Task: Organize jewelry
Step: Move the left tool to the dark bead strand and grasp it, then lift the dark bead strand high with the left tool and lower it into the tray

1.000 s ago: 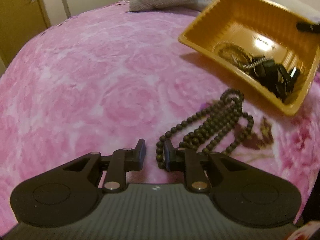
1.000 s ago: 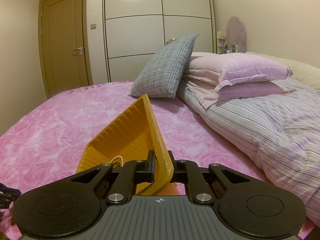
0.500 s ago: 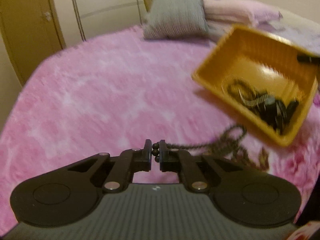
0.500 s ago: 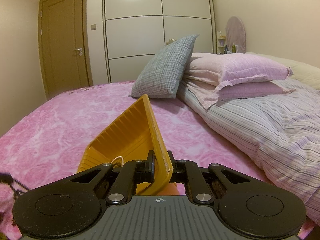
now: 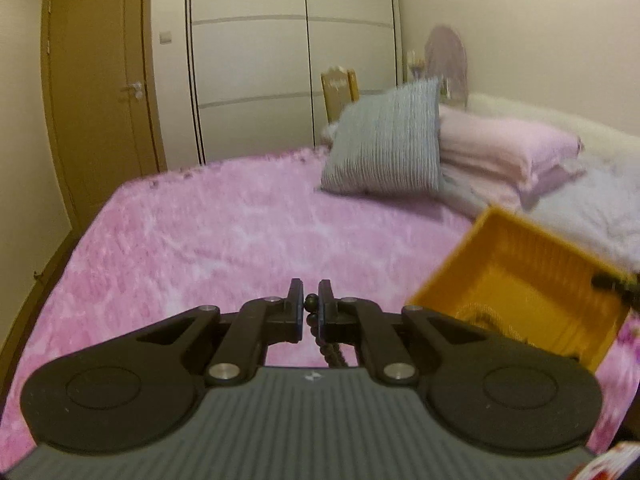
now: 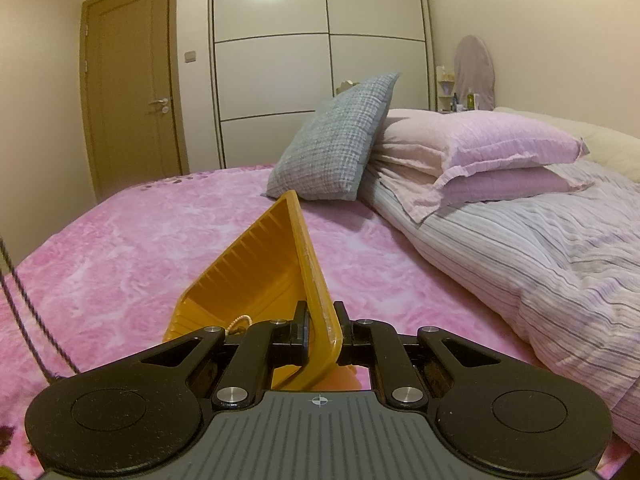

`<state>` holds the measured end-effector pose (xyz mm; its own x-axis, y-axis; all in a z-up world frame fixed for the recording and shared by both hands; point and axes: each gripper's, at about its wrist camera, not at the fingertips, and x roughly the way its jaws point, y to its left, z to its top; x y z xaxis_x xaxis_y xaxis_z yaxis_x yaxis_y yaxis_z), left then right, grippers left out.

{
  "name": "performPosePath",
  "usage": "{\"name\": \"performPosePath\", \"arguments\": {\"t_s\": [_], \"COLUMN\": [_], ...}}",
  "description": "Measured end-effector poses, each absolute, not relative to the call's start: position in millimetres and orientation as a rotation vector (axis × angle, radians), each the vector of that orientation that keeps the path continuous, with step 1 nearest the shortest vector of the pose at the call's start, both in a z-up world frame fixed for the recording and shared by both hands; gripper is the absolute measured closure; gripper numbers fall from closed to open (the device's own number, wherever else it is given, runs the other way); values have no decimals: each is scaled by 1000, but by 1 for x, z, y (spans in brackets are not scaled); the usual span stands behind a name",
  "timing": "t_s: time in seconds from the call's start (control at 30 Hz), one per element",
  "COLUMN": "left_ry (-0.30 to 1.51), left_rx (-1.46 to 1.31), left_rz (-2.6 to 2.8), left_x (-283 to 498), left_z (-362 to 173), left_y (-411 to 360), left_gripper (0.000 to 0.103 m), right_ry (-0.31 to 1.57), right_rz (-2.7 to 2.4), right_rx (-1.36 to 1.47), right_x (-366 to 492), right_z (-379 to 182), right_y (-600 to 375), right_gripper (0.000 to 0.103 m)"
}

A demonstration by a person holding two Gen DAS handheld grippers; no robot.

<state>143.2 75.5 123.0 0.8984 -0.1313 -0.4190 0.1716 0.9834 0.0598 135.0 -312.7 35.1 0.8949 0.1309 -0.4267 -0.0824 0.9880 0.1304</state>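
Observation:
My left gripper (image 5: 311,309) is shut on a dark wooden bead necklace (image 5: 326,350), whose strands hang down under the fingers above the pink bedspread (image 5: 224,248). The orange plastic tray (image 5: 520,280) sits tilted to its right, with some jewelry in its low corner. My right gripper (image 6: 321,330) is shut on the near rim of the same orange tray (image 6: 256,264), holding it tipped up. In the right wrist view the hanging bead necklace (image 6: 28,308) shows as dark strands at the far left.
A grey cushion (image 6: 336,148) and stacked pink pillows (image 6: 480,148) lie at the head of the bed, a striped duvet (image 6: 540,248) to the right. A wardrobe (image 5: 280,60) and a brown door (image 5: 100,92) stand beyond the bed.
My left gripper closed on the beads and lifted them off the bedspread, its view tilting up toward the wardrobe. The necklace strands now hang at the left of the right wrist view. The right gripper stayed still.

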Motion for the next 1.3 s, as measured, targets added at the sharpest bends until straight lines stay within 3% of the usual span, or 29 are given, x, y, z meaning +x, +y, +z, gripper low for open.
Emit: {"name": "performPosePath", "arguments": {"t_s": [0.77,1.3], "left_ry": [178,67], "left_rx": [166,218], "left_rz": [-252,-347], "left_x": [166,192], "left_z": [259,323], "left_y": [41,-16], "left_gripper": [97,97], "right_ry": [446,446], "right_rz": [114,114], "right_rx": [107,111], "right_x": [134,134], "right_z": [36,35], "right_y": [-310,-310], "right_gripper": [92,92]}}
